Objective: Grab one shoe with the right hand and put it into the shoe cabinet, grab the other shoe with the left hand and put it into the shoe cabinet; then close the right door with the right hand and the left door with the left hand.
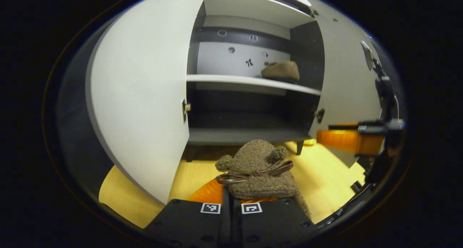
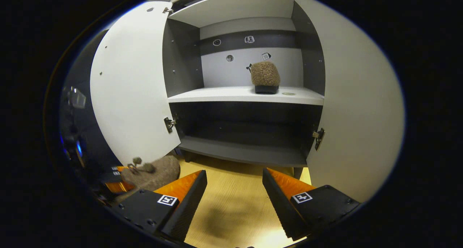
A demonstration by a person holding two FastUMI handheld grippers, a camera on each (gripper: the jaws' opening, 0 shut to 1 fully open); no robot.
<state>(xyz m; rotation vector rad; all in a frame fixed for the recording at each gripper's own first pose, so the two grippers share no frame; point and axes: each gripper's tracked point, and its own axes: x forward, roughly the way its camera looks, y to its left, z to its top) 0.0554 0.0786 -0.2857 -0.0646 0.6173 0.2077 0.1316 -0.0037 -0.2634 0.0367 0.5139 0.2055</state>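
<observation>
A fuzzy brown shoe (image 1: 258, 172) with a ribbon bow is held in my left gripper (image 1: 231, 199), whose fingers press on its heel just in front of the open cabinet (image 1: 249, 79). That shoe (image 2: 152, 172) shows low on the left in the right gripper view. The other brown shoe (image 1: 281, 71) (image 2: 265, 78) stands on the right part of the middle shelf (image 2: 231, 94). My right gripper (image 2: 234, 184) is open and holds nothing, low before the cabinet; it also shows at the right of the left gripper view (image 1: 347, 139). Both doors, left (image 1: 139, 96) and right (image 2: 356, 106), stand wide open.
The cabinet stands on short legs on a pale wooden floor (image 2: 235, 208). Its dark bottom shelf (image 2: 246, 152) holds nothing. Hinges stick out at the inner edges of both doors (image 2: 169, 124) (image 2: 318, 137).
</observation>
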